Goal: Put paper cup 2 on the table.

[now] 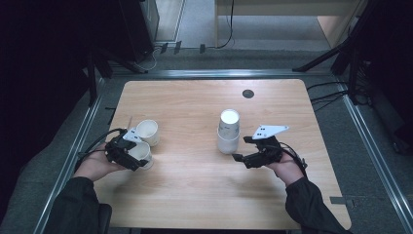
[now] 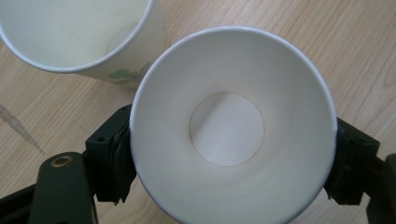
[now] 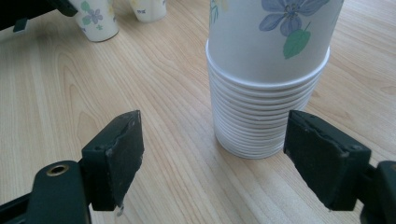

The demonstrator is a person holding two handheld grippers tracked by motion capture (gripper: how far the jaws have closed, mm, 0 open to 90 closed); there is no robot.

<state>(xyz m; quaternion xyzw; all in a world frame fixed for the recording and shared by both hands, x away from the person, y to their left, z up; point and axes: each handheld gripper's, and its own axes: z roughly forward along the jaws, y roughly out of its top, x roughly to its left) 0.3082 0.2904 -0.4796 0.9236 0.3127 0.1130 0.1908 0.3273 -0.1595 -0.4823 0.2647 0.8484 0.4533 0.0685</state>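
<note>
A white paper cup [image 2: 233,130] stands upright and empty on the wooden table, at its left side [image 1: 141,152]. My left gripper [image 2: 229,161] is shut on it, one pad against each side of its wall. A second floral paper cup [image 2: 84,32] stands just beyond it [image 1: 147,131], close but apart from the jaws. A stack of nested floral cups [image 1: 228,131] stands mouth-down at mid-table. My right gripper [image 1: 242,148] is open just right of the stack, the stack [image 3: 268,93] a little ahead of its pads [image 3: 116,154], untouched.
The wooden table [image 1: 195,195] has a round black grommet [image 1: 248,93] near its far edge. In the right gripper view the two single cups [image 3: 95,16] stand far off at the top left, beside the left gripper [image 3: 28,9]. Metal rails frame the table.
</note>
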